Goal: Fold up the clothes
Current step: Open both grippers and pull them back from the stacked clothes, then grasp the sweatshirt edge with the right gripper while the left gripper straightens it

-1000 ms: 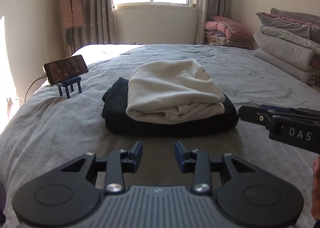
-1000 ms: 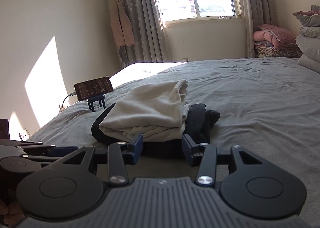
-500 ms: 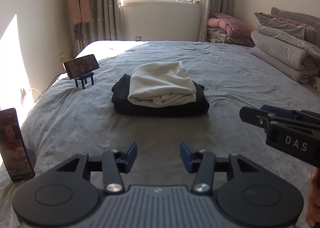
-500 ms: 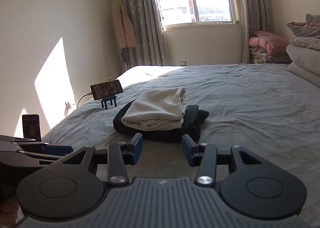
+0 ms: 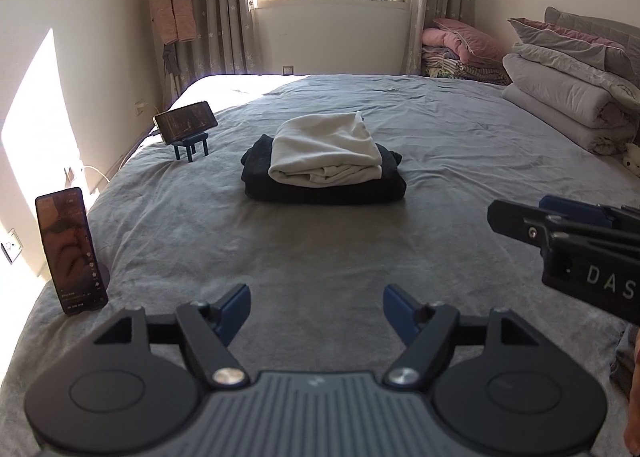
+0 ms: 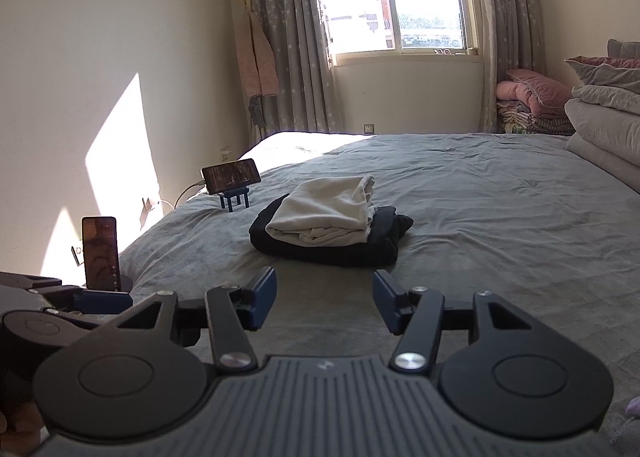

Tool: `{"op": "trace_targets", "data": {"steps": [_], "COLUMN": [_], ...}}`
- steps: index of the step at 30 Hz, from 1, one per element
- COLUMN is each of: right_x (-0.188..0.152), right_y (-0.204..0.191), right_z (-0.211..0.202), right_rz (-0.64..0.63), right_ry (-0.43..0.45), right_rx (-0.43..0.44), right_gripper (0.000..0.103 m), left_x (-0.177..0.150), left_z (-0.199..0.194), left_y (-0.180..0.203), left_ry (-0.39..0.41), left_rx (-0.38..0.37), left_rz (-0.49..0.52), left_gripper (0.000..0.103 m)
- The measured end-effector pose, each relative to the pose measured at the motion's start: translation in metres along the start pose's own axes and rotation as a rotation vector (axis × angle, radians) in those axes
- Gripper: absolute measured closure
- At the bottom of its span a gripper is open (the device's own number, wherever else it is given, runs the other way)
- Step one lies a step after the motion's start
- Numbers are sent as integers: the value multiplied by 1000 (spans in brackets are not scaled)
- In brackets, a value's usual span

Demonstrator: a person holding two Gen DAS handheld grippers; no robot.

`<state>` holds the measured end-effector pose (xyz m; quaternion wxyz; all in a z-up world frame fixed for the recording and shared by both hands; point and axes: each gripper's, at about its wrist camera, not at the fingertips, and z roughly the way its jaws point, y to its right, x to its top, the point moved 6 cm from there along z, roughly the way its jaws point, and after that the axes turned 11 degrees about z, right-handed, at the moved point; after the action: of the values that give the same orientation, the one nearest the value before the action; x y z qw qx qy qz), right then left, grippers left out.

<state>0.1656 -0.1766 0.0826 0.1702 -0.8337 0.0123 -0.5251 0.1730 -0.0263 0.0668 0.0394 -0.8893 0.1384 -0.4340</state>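
Note:
A folded cream garment lies on top of a folded dark garment in the middle of the grey bed. My left gripper hovers well short of the stack, its jaws opening with nothing between them. My right gripper is also back from the stack, jaws opening and empty. In the left wrist view the right gripper shows side-on at the right edge. The left gripper's body shows at the lower left of the right wrist view.
An upright phone stands at the bed's near left edge. Another phone on a small blue stand sits further back left. Folded quilts are piled on the right, and pink bedding lies by the window.
Both grippers have pulled back and up from the stack, which now looks smaller and farther. Both pairs of jaws stand wider. The upright phone has come into view at left.

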Motion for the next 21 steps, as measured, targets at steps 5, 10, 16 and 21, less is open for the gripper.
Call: {"op": "trace_targets", "data": {"steps": [5,10,16,21], "right_x": [-10,-25,-21,1], "right_y": [-3,-6,-5,-2], "right_z": [-17,-31,-26,7], "right_rz": [5,4,-31,-30], "right_ry": [-11,-19,-4,14], "right_rx": [-7,0,4,33], "right_gripper": [37,31,31,31], "left_x": [-17,-36,-29,1], "left_z": [-15,-22,-15,14], "left_y": [4,8,3,-11], "left_ry": [-14,-24,28,90], "left_rx": [22,7,-23,-22], "left_rz": [-11,-29,-38,-22], "left_gripper": [14,8,8,9]}}
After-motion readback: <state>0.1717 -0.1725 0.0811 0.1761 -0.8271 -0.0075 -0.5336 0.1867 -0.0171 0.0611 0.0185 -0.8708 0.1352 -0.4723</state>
